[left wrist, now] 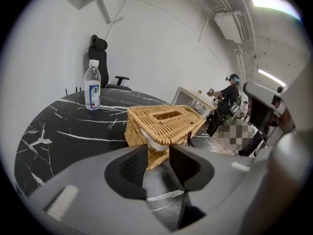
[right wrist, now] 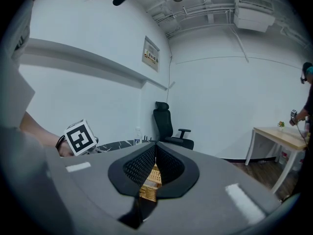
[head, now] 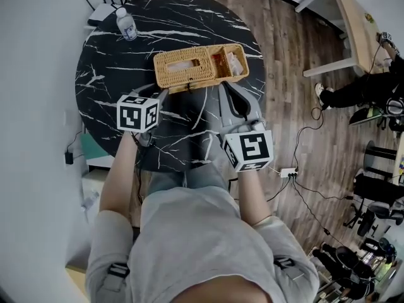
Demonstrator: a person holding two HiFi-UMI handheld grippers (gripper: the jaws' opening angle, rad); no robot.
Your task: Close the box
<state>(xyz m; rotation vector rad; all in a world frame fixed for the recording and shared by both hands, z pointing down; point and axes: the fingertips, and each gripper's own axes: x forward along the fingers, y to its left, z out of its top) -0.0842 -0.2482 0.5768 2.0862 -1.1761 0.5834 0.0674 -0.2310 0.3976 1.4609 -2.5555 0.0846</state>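
Currently the left gripper (left wrist: 159,153) has its jaws released and spread, with nothing between them. The wicker box (left wrist: 164,121) sits just beyond their tips, untouched as far as the left gripper view shows. The right gripper (right wrist: 156,148) has its jaws clenched tip to tip on nothing, and only a sliver of wicker shows through the gap beneath them. In the head view both grippers hang on the person's side of the box, the left one toward its slotted end. The right one is near the end that lies open, with reddish and white contents on show. The box rests on the far half of the round black worktop (head: 107,68).

The likeliest trouble is a slide. The box looks light and the marbled worktop looks slick, so a push from one side alone would probably shove the box away instead of shutting it. A second risk is the white sheet (left wrist: 152,142) poking out under the box's near edge, since a lid pressed down over it would likely trap it and sit ajar. Spread jaws could also catch in the weave or in the slot on top. How the lid hinges cannot be told. The water bottle (head: 126,24) stands well beyond the box and seems safe unless the box is pushed far.
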